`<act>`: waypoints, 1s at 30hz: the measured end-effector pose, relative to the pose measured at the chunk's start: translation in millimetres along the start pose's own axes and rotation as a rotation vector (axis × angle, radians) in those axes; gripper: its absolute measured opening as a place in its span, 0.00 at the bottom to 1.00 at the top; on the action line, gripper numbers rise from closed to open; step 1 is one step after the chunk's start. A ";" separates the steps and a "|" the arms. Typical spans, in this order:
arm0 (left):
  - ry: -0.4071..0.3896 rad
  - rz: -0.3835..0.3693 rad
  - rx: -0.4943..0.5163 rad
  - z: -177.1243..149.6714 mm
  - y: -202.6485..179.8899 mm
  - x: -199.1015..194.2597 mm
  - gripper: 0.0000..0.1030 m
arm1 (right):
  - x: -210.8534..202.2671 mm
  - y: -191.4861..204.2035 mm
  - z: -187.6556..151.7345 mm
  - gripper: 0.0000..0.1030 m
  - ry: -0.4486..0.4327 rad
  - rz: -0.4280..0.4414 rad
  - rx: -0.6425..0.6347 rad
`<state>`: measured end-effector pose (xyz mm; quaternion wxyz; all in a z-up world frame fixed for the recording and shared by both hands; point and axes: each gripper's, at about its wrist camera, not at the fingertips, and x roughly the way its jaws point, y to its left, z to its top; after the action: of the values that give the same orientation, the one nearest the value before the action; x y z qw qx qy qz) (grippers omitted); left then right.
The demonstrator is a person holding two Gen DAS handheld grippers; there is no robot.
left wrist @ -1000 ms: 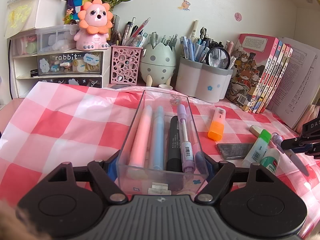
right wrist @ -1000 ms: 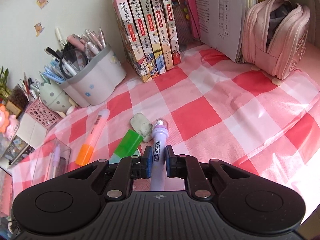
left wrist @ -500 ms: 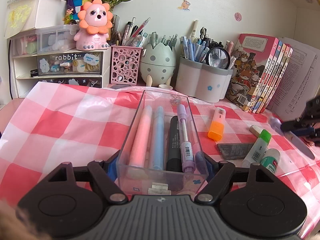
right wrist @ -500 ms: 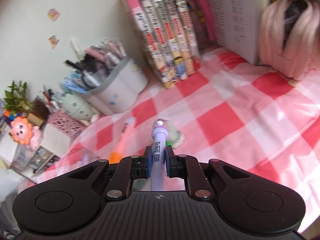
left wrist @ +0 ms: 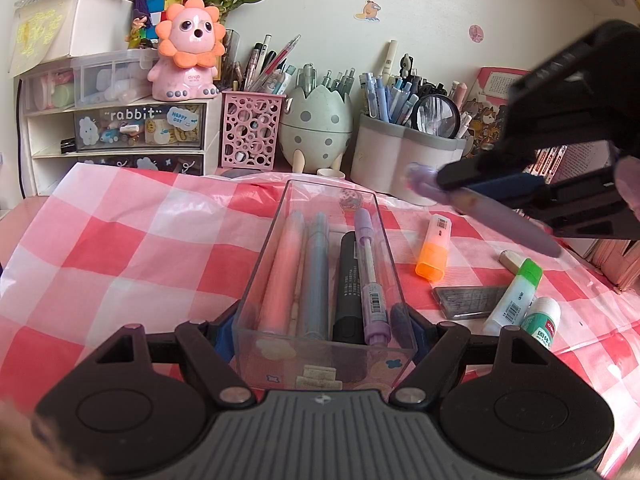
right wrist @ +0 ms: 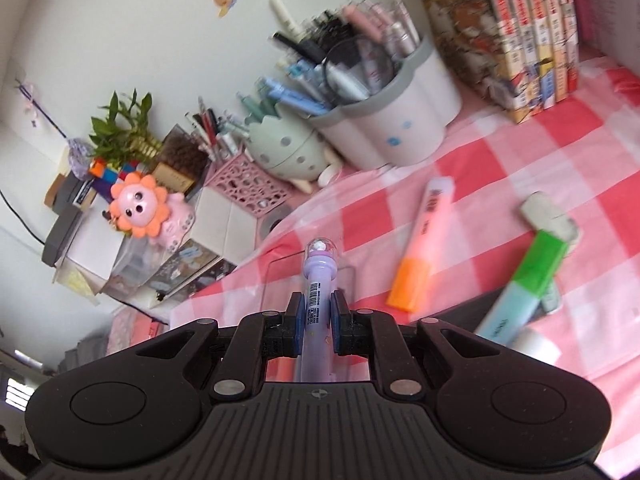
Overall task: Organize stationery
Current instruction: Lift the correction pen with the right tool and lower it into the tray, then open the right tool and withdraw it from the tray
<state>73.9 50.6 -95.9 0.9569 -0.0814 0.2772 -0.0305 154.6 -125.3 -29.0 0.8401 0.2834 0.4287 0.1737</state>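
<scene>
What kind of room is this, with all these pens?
Probably a child's study desk at home: pen holders stuffed with pens, storybooks standing by the wall, a pink lion toy on little drawers, and a checked tablecloth.

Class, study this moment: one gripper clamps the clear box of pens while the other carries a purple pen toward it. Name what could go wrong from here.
1. The clear box already holds four pens side by side, so the purple pen may land on top and roll out.
2. The right gripper holds the pen aslant in the left view; its tip could strike the box wall.
3. The left gripper grips only the box's near end, so a knock might twist it.
</scene>
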 end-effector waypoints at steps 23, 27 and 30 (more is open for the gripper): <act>-0.001 -0.003 -0.004 -0.5 0.2 0.2 0.51 | 51.6 25.4 -5.0 0.15 0.042 -0.078 -0.004; -0.001 -0.004 -0.004 -0.8 0.4 0.0 0.51 | 52.9 28.4 -5.9 0.17 0.061 -0.055 -0.012; -0.001 -0.004 -0.005 -0.7 0.5 0.2 0.51 | 51.2 28.6 -6.5 0.17 0.060 -0.052 -0.020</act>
<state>73.7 50.9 -96.6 0.9568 -0.0844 0.2765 -0.0318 177.1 -73.5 -46.1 0.8337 0.2583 0.4595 0.1644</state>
